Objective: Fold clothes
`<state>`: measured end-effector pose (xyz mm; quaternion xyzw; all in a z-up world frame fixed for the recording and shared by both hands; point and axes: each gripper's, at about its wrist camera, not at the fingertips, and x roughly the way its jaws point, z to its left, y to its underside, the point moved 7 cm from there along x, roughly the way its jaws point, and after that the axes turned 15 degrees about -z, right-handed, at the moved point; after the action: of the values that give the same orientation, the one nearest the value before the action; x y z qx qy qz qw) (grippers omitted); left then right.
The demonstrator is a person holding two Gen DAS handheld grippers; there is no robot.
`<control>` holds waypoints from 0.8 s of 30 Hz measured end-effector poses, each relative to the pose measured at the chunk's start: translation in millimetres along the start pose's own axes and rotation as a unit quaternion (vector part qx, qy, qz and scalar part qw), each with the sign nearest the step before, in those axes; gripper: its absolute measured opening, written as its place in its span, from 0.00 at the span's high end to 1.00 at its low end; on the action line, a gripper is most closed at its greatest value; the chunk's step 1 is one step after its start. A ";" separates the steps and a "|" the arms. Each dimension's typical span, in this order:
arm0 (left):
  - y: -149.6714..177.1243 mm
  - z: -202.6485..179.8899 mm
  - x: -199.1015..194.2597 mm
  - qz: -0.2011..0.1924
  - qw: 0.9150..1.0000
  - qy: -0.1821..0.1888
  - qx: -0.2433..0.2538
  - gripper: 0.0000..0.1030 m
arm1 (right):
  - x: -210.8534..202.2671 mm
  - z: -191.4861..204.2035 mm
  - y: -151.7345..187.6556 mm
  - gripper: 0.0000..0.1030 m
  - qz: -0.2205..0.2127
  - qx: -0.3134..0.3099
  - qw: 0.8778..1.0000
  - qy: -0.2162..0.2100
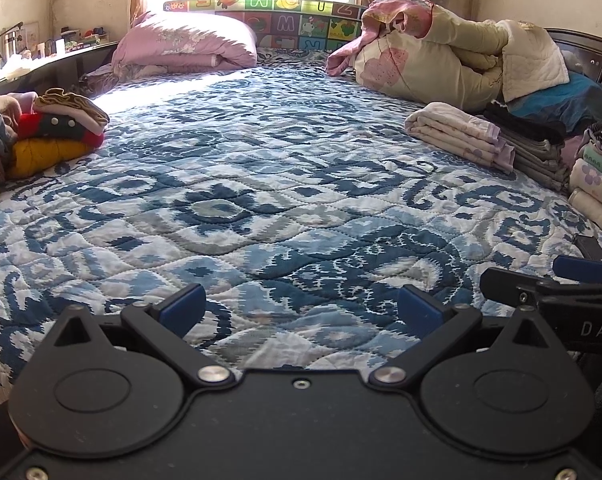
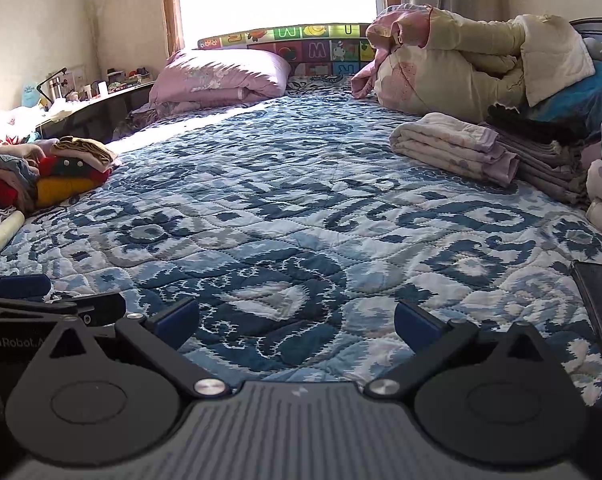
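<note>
My left gripper [image 1: 301, 308] is open and empty, low over the blue and white quilt [image 1: 261, 200]. My right gripper [image 2: 297, 318] is open and empty beside it, over the same quilt [image 2: 301, 208]. A loose pile of unfolded clothes [image 1: 49, 132], red, yellow and beige, lies at the left edge of the bed; it also shows in the right wrist view [image 2: 57, 172]. Folded clothes are stacked at the right: a pale lilac piece [image 1: 457, 134] and grey ones [image 1: 537, 160], also seen in the right wrist view [image 2: 453, 148]. No garment is between either gripper's fingers.
A pink folded duvet [image 1: 181, 46] and a cream bundle of bedding [image 1: 441, 56] lie at the head of the bed. A colourful alphabet mat [image 1: 293, 20] stands under the window. A cluttered dark desk [image 1: 41, 64] is at the left. More folded stacks [image 1: 597, 176] sit far right.
</note>
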<state>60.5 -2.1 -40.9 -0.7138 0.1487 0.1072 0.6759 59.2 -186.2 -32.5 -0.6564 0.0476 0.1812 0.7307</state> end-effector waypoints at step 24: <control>-109.6 215.4 99.6 -0.044 0.992 -0.102 -0.058 0.09 | 152.6 27.2 -20.4 0.00 -0.035 -0.011 0.994 -0.100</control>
<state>202.8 210.6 12.5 -0.7432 0.0409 0.1585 0.6488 203.2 -130.2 -56.5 -0.6443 -0.0506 0.2206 0.7305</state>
